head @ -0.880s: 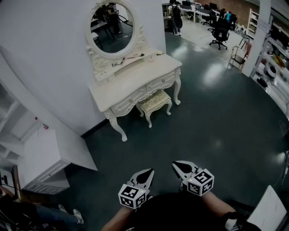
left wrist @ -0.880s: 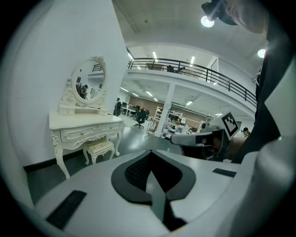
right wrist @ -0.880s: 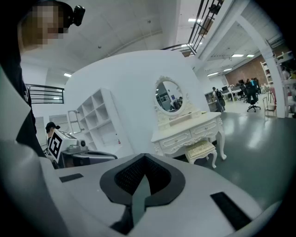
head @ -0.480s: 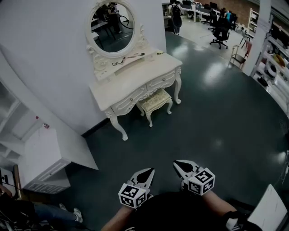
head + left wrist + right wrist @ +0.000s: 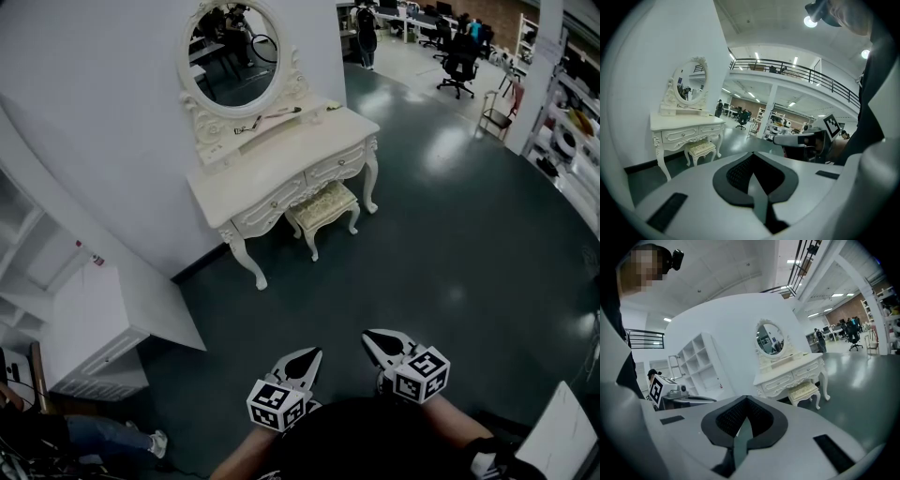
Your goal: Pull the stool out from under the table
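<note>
- Stool [image 5: 322, 208]: small and cream-coloured, with a patterned padded seat on four carved, curved legs. It stands in the knee space of the table [image 5: 272, 169], tucked partly under. The seat's front edge and front legs show past the drawer fronts.
- Table: a cream dressing table with carved drawers, set against a white wall and carrying an oval mirror [image 5: 232, 56] at the back.
- Left gripper [image 5: 312, 356]: jaws together with nothing between them. It is held low, close to the person's body and well apart from the stool.
- Right gripper [image 5: 370, 337]: jaws likewise closed and empty. It sits beside the left one, pointing towards the table.
- Floor [image 5: 441, 234]: dark, smooth and glossy, with open space between the person and the stool.
- Shelving unit [image 5: 94, 328]: white, to the left of the table and out of the pulling path.
- Handling, as judged: the stool is probably light, with a stiff frame under a soft seat. It should slide readily on this floor. The slim legs may catch the table's legs if it is dragged askew.
- Hold, as judged: the rigid seat rail at the front, or the tops of the two front legs, one gripper to each side. The cushion would only give.
- Stage, as judged: the pull has not begun. The jaws must part and the person must come nearer first.
</note>
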